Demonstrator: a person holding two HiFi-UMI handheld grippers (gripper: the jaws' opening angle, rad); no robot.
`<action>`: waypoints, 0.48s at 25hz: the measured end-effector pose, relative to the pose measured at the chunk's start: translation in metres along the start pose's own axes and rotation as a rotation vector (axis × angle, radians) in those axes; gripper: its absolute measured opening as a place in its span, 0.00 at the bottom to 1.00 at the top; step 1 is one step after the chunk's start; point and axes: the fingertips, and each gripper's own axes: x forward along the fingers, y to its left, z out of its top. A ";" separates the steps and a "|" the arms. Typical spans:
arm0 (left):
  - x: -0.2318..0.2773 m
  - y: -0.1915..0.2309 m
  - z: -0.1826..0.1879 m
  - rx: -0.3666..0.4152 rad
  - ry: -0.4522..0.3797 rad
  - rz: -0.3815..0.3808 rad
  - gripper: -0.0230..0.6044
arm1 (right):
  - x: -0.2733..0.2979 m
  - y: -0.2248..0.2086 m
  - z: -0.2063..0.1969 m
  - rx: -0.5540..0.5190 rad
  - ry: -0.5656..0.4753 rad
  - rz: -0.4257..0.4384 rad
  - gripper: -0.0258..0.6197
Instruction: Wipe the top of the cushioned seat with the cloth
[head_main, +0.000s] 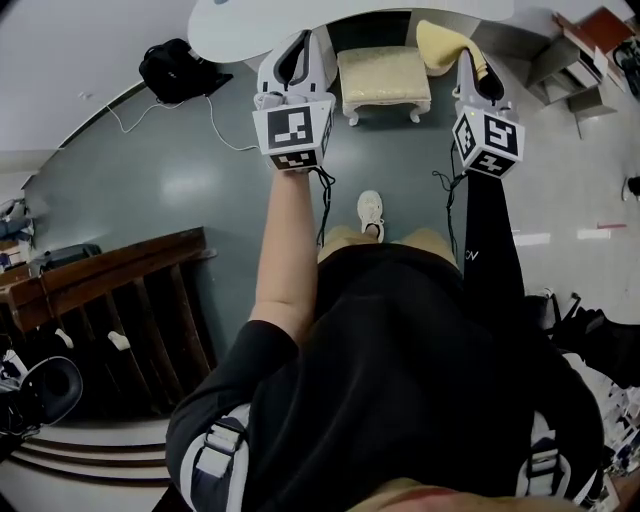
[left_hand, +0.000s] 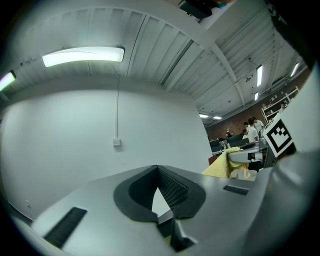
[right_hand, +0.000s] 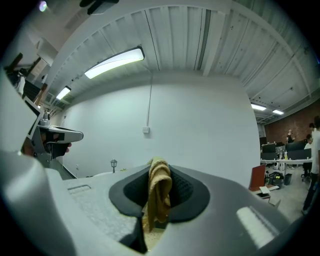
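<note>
Grey floor (head_main: 150, 185), cushioned seat (head_main: 384, 80) ahead, right hand-held gripper (right_hand: 159, 167) pinching cloth (right_hand: 160, 195) lengthwise along jaws, left hand-held gripper (left_hand: 158, 175) closed, empty

Black shirt (head_main: 400, 370) with grey-white buckled straps (head_main: 215, 450) at its shoulders; long black right sleeve (head_main: 492, 270), white-lettered; tan shorts (head_main: 345, 238) and white shoe (head_main: 370, 212) beyond the shirt's hem.
</note>
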 end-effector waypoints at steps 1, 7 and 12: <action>0.008 0.005 -0.002 0.000 0.001 -0.003 0.05 | 0.009 0.001 -0.001 0.000 0.001 -0.001 0.13; 0.041 0.023 -0.011 -0.001 0.005 -0.024 0.05 | 0.044 0.005 -0.005 0.008 0.005 -0.016 0.13; 0.057 0.028 -0.017 -0.011 0.010 -0.037 0.05 | 0.058 0.005 -0.008 0.008 0.015 -0.020 0.13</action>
